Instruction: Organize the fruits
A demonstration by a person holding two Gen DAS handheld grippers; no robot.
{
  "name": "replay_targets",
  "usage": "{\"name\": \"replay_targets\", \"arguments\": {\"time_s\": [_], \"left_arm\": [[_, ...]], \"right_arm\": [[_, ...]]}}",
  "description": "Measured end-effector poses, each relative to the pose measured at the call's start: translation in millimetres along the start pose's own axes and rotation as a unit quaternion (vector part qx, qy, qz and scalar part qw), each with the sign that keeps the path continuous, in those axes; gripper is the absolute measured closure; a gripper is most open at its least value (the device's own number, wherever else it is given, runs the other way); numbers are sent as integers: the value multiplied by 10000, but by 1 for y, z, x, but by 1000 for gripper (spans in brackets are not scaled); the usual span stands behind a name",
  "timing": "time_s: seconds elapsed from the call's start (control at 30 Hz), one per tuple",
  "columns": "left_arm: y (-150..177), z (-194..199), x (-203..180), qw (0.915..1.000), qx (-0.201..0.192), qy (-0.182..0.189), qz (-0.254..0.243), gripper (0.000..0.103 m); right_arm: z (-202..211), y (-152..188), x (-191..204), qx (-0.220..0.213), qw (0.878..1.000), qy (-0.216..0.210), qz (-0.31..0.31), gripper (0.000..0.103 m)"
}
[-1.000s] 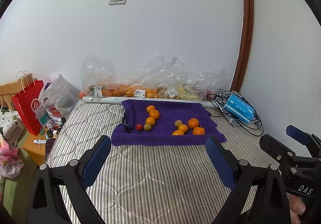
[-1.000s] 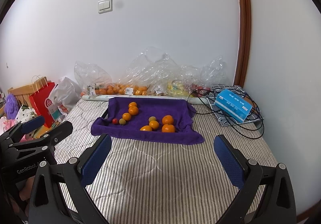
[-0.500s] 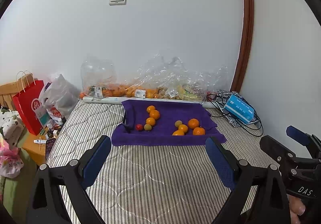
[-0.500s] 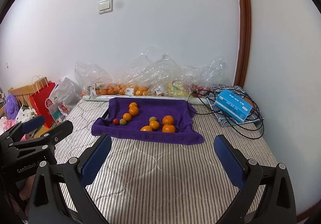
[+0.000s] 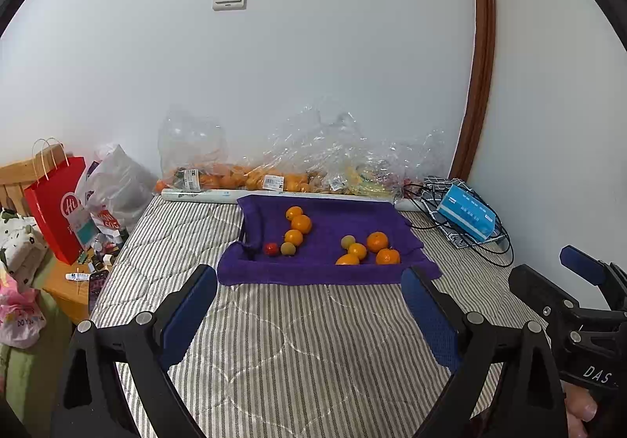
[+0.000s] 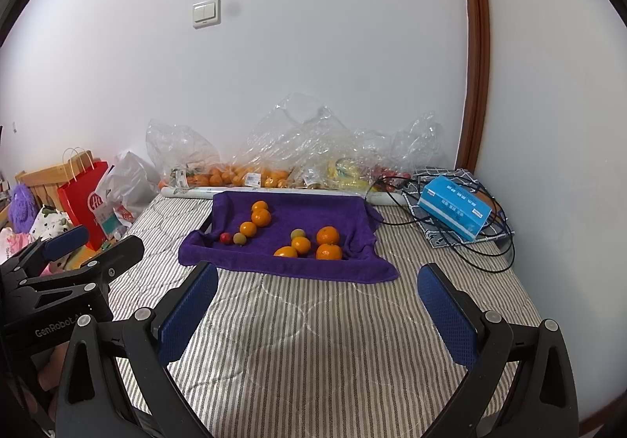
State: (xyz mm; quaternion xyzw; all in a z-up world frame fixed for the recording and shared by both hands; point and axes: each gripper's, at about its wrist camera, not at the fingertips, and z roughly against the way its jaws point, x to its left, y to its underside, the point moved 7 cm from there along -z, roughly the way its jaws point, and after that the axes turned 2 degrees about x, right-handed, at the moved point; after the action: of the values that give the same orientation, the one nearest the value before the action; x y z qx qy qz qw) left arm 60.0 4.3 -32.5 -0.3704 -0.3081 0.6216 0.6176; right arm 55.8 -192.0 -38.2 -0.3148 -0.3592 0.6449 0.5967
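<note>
Left wrist view has your left hand-held gripper [image 5: 309, 310] spread wide and empty above the striped mattress [image 5: 305, 336]; your right hand-held gripper [image 6: 317, 306] is the same, wide apart, holding nothing. Round orange and greenish fruits sit on the purple towel [image 5: 329, 273] in two loose groups: a left line [image 5: 293, 232] ending in a small red one [image 5: 270, 248], and a right cluster [image 5: 366, 249]. Could be sorted already or still mixed, can't call it.
</note>
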Motion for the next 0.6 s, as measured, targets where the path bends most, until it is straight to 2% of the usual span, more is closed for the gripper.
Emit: {"name": "replay_targets", "arguments": {"time_s": [0.6], "left_arm": [[0, 1, -1, 10000, 16, 5, 2, 8]], "right_arm": [[2, -1, -1, -1, 10000, 8, 10, 2]]}}
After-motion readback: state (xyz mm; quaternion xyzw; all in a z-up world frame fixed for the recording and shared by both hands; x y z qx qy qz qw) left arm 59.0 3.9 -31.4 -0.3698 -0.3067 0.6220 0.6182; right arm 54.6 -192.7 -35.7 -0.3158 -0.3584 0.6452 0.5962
